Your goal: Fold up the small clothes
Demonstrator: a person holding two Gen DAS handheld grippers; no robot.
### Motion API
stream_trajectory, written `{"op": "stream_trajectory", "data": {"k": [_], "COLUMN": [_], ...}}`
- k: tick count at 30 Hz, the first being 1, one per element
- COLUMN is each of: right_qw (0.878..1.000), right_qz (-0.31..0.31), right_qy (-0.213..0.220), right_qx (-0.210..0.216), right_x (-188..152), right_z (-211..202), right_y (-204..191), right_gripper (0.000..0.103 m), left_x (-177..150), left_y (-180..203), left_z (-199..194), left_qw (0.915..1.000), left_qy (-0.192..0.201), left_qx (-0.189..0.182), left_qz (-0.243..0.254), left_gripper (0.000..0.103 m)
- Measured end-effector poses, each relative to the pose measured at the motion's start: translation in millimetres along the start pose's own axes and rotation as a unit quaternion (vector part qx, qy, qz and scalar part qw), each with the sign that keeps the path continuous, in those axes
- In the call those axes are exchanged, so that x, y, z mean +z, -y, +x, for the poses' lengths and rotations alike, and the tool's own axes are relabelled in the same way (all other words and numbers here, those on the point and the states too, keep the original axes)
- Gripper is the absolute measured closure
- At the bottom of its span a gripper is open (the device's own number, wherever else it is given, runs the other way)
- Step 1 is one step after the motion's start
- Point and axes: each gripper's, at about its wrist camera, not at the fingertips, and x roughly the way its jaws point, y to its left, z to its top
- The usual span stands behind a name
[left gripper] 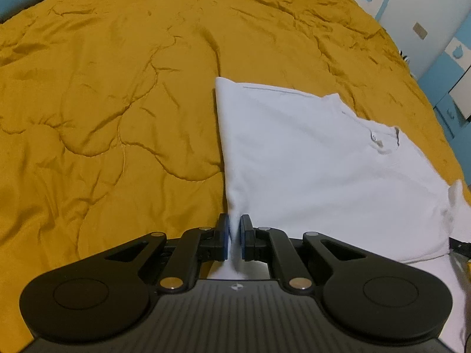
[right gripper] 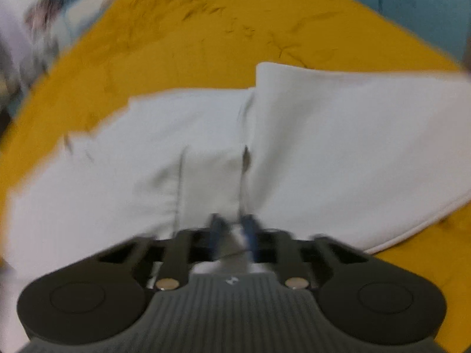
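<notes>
The left claw (left gripper: 234, 236) pinches a fold of the one white garment (left gripper: 309, 158) at lower centre. The right claw (right gripper: 232, 232), blurred, grips it too, over one yellow quilt (left gripper: 103, 103).

1. Left two-finger gripper of matte black plastic (left gripper: 234, 236): ribbed dark grey housing with a small round emblem at its front centre.
2. Two broad black lobes, each with a shallow round disc recess.
3. Black linkage arms with slotted cut-outs, joined by silver round pivot pins.
4. Blue pads (left gripper: 226, 236) lining the inner finger faces.
5. Right two-finger gripper (right gripper: 232, 232): same build, blurred; ribbed grey housing, brass-toned pins, blue-lined fingers.
</notes>
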Motion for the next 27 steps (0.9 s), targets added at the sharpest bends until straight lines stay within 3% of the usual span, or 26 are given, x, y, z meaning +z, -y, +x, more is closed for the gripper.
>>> {"op": "stream_trajectory", "data": {"k": [3, 7, 10, 14, 17, 21, 27], "right_qw": [0.997, 0.995, 0.999, 0.995, 0.98, 0.942, 0.887], "right_qz": [-0.07, -0.084, -0.024, 0.078, 0.172, 0.305, 0.434], "right_qy": [-0.007, 0.001, 0.019, 0.065, 0.096, 0.133, 0.154], "right_qx": [-0.027, -0.052, -0.014, -0.011, -0.029, -0.045, -0.024], "right_x": [-7, -5, -4, -9, -15, -35, -59], "right_z": [-7, -23, -47, -84, -113, -143, -156], "right_y": [-4, 8, 43, 111, 180, 275, 382], "right_gripper": [0.103, 0.103, 0.101, 0.076, 0.073, 0.071, 0.066], "left_x": [0, 2, 4, 11, 13, 9, -2], "left_y": [5, 6, 8, 11, 19, 34, 57], "left_z": [4, 4, -6, -30, -43, -43, -23], "left_qw": [0.9996, 0.9995, 0.9995, 0.9992, 0.9983, 0.9973, 0.9983], "left_qy": [-0.006, -0.01, -0.009, 0.028, 0.053, 0.065, 0.04], "left_qx": [0.012, 0.019, 0.022, 0.017, 0.017, 0.025, 0.039], "left_qz": [0.025, 0.024, 0.023, 0.022, 0.019, 0.024, 0.017], "left_gripper": [0.095, 0.094, 0.088, 0.086, 0.082, 0.08, 0.08]}}
